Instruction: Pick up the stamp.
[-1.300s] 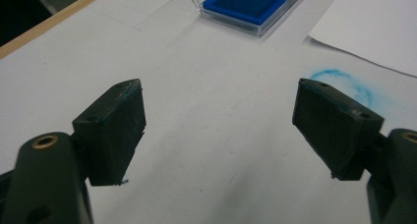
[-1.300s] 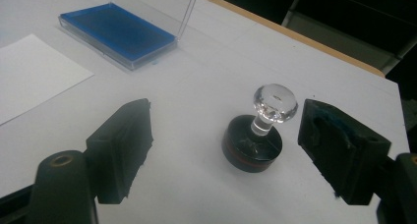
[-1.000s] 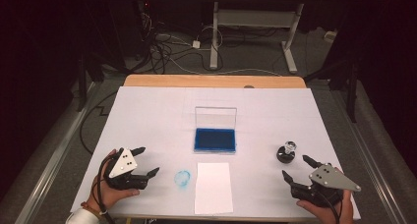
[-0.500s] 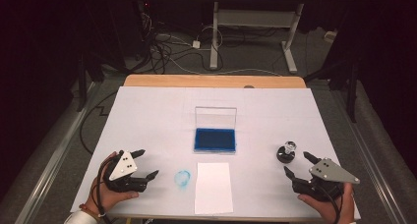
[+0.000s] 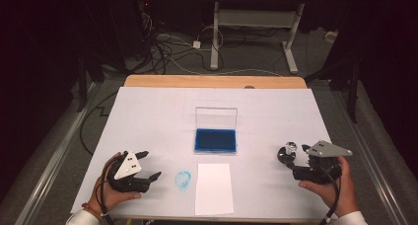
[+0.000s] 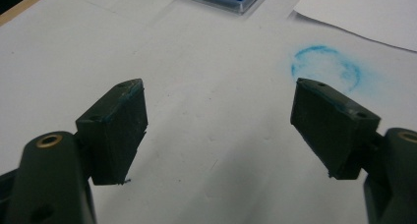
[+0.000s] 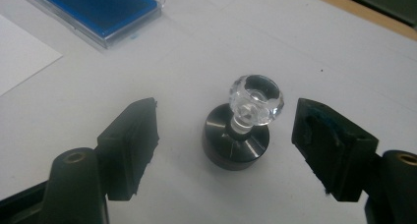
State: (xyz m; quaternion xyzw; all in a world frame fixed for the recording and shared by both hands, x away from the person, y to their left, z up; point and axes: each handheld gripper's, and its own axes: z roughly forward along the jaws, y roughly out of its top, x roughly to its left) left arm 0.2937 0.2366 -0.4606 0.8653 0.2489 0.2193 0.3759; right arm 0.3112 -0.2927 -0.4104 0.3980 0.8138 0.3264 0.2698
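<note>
A round stamp [image 7: 240, 130] with a dark metal base and a clear faceted knob stands upright on the white table cover. My right gripper [image 7: 226, 145] is open around it, one jaw on each side, neither touching; from above the stamp [image 5: 287, 152] is just left of that gripper [image 5: 291, 167]. A blue ink pad [image 5: 215, 140] in a clear case with its lid raised lies at the table's middle. A white sheet of paper [image 5: 213, 188] lies in front of it. My left gripper [image 5: 148, 167] is open near the front left, empty, jaws wide [image 6: 221, 130].
A faint blue ring-shaped ink smear [image 5: 183, 179] marks the cover left of the paper, and in the left gripper view this smear [image 6: 325, 69] lies beyond the right jaw. A wooden table edge [image 5: 212, 81] runs along the far side. Cables and desk legs are on the floor beyond.
My right gripper has moved forward and left toward the stamp, so its jaws now flank it. The left gripper has stayed in place.
</note>
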